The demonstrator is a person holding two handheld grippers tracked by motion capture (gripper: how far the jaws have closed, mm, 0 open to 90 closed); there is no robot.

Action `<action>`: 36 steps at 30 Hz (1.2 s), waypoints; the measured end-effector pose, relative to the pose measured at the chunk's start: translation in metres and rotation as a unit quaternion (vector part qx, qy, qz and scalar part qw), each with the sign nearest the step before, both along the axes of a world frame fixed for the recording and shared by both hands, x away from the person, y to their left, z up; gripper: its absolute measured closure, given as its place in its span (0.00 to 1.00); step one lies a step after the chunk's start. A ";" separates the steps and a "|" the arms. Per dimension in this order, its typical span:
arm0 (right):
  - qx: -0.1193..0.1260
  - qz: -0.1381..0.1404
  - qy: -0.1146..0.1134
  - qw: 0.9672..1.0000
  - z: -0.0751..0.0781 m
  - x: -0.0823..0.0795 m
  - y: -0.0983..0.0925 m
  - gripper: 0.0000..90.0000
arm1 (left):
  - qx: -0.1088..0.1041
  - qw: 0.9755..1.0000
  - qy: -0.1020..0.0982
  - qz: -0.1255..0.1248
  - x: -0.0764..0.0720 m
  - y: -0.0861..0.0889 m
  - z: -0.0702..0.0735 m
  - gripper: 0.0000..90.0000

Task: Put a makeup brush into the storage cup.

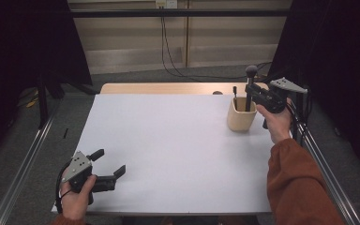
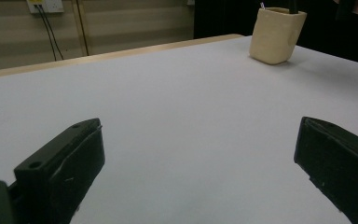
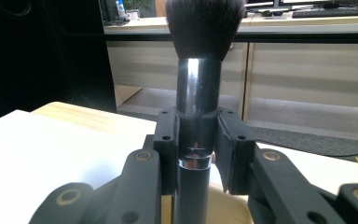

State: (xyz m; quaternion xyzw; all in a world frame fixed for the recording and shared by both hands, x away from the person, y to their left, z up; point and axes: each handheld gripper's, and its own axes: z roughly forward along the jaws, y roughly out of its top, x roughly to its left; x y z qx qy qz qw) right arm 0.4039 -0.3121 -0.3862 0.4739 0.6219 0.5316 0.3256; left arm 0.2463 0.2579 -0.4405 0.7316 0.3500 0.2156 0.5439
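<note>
The right gripper (image 1: 252, 90) has its jaws pinched on the shiny black handle of a brush (image 3: 198, 93), gripping it just below the dark bristle head, and the brush stands upright with its lower end down inside the cup (image 1: 240, 115) at the far right of the table (image 1: 168, 154). My worry is the cup itself: it looks light and sits close to the table's right edge, so if the handle leans and drags on the rim while going down, it could tip the cup or nudge it towards that edge. The grip is high on a glossy handle too, so the brush might slip or swing between the pads if it catches. Letting go before the end reaches the bottom could make it drop and rock the cup. A thin dark stick (image 1: 235, 91) already stands in the cup, at its far left side, and I reckon it could get knocked. The left gripper (image 1: 108, 165) rests low on the near left of the table with its jaws spread and nothing between them, well apart from the cup, so it can't steady anything. The sheet between them is bare.
</note>
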 end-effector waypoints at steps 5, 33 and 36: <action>0.002 -0.002 0.003 1.000 -0.007 0.002 -0.001 0.81 | 0.000 1.000 0.000 0.001 0.000 0.000 0.000 0.02; 0.005 -0.004 0.028 1.000 -0.034 0.000 -0.002 0.81 | 0.001 1.000 0.000 0.001 0.000 0.000 0.000 0.02; 0.008 -0.002 0.032 0.999 -0.037 -0.002 -0.002 0.81 | 0.001 1.000 0.000 0.002 0.000 0.000 0.000 0.02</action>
